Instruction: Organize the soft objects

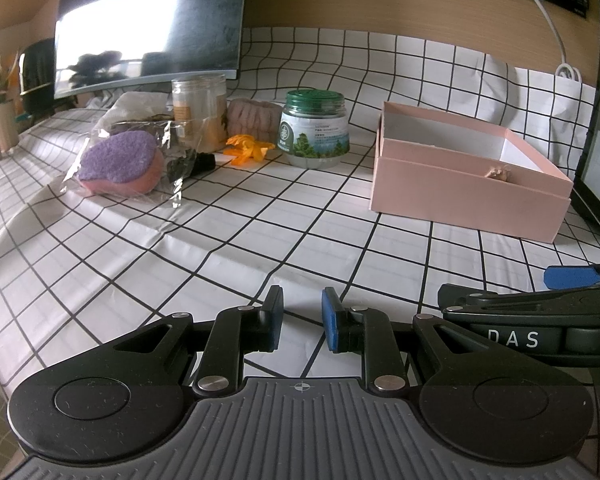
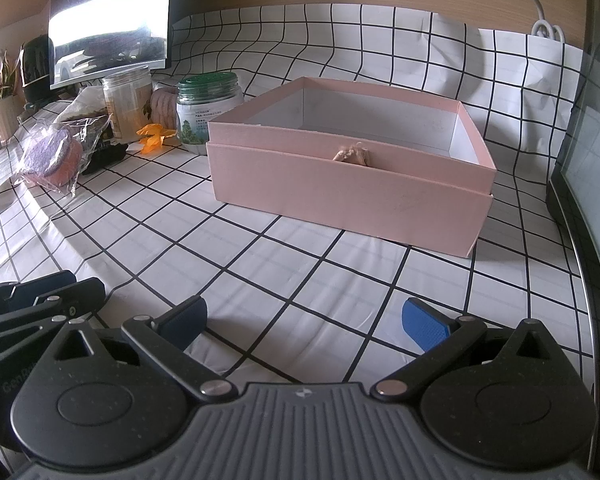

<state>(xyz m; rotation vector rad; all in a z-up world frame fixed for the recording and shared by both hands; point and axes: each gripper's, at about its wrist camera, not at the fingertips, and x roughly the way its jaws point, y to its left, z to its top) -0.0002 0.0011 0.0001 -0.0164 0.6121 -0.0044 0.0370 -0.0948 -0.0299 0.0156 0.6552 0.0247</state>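
Purple and pink sponge (image 1: 118, 164) in a clear wrapper (image 1: 172, 184) at the far left of the bench (image 1: 260, 220), resting on the black-and-white checked cloth. Just behind it, a crumpled white cloth (image 1: 134, 106) and a dark bagged item, too unclear to name. Pink knitted band (image 1: 252, 114) further back, between a clear jar (image 1: 198, 108) and a green-lidded jar (image 1: 314, 130). Small orange soft piece (image 1: 246, 148) lying in front of the two jars, close to the green-lidded one. Pink open box (image 2: 348, 184) well to the right of that cluster, white inside, with a small tan thing (image 2: 352, 155) peeking over its near wall. Dark monitor (image 1: 148, 24) at the back left, white cable (image 1: 552, 28) hanging down the wooden wall at the right. Left tongs (image 1: 302, 318) low over the near bench, narrow, blue pads close together with nothing between. Right tongs (image 2: 304, 320) beside them, spread wide, empty, pointing toward the box
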